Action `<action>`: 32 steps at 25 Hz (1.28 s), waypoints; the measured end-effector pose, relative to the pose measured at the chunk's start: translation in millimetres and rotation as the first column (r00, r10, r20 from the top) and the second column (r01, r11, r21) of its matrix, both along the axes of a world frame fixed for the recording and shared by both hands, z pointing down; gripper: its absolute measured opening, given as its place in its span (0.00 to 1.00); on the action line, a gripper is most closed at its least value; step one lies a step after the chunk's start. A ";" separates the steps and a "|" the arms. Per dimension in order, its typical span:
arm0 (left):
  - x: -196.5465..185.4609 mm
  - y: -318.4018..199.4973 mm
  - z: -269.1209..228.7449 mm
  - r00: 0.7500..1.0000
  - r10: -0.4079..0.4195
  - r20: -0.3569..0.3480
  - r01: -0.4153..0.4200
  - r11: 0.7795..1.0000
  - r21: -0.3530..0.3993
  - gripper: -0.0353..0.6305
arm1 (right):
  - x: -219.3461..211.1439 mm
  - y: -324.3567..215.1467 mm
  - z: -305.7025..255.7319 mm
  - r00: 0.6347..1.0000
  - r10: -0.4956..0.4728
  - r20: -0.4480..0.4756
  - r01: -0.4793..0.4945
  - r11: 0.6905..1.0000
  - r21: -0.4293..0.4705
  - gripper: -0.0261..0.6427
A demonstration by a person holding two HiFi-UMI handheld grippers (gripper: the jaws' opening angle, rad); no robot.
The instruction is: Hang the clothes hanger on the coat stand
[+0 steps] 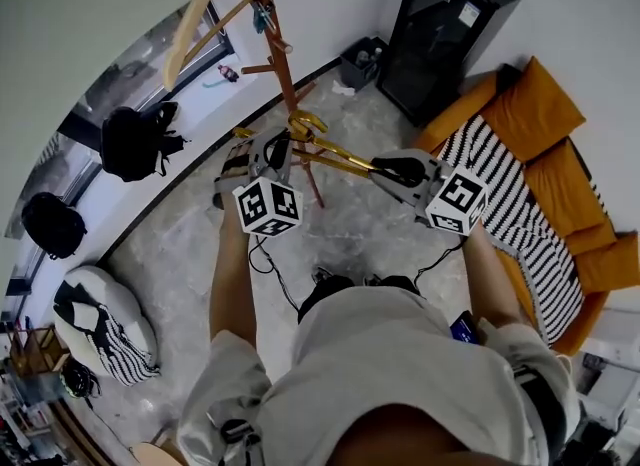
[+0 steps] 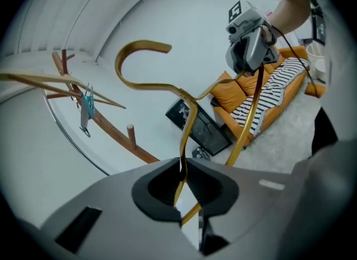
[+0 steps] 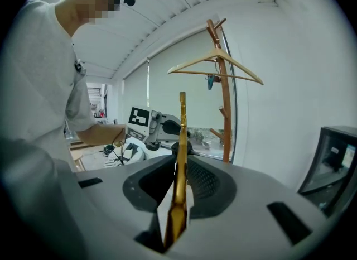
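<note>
Both grippers hold the gold hanger (image 1: 338, 161) in the air, near the person's side of the coat stand (image 1: 281, 49). Its hook is close to the pole and is not on a peg. The left gripper (image 2: 181, 167) is clamped on the hanger's neck, just below the hook. The right gripper (image 3: 181, 161) is clamped on the hanger's right arm. A wooden hanger (image 3: 215, 63) hangs near the stand's top, with a blue clip (image 2: 86, 111) beside the pole.
</note>
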State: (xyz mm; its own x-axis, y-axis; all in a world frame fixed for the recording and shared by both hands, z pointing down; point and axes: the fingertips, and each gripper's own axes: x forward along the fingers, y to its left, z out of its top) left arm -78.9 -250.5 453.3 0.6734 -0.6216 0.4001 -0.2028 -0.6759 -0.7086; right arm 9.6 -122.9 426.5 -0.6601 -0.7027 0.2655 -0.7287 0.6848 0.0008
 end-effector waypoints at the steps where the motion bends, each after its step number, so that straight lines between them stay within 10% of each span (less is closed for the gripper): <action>1: -2.4 -1.4 3.8 1.000 -0.009 0.001 0.009 0.999 -0.032 0.11 | 3.2 -6.0 3.0 0.999 0.032 -0.043 -0.032 0.999 0.012 0.15; 9: -4.4 -2.8 24.9 0.993 -0.115 0.001 0.114 0.984 -0.137 0.10 | 4.7 -33.1 49.2 0.797 0.106 -0.594 -0.097 0.994 0.047 0.35; 20: -31.6 -8.5 43.6 0.967 -0.255 0.016 0.254 0.957 -0.142 0.10 | -5.7 -61.8 54.2 0.589 0.260 -0.765 -0.191 0.965 0.181 0.28; 32: -20.8 -25.9 57.4 0.956 -0.292 0.015 0.291 0.947 -0.135 0.09 | -2.2 -82.3 70.1 0.621 0.188 -0.761 -0.139 0.982 0.129 0.26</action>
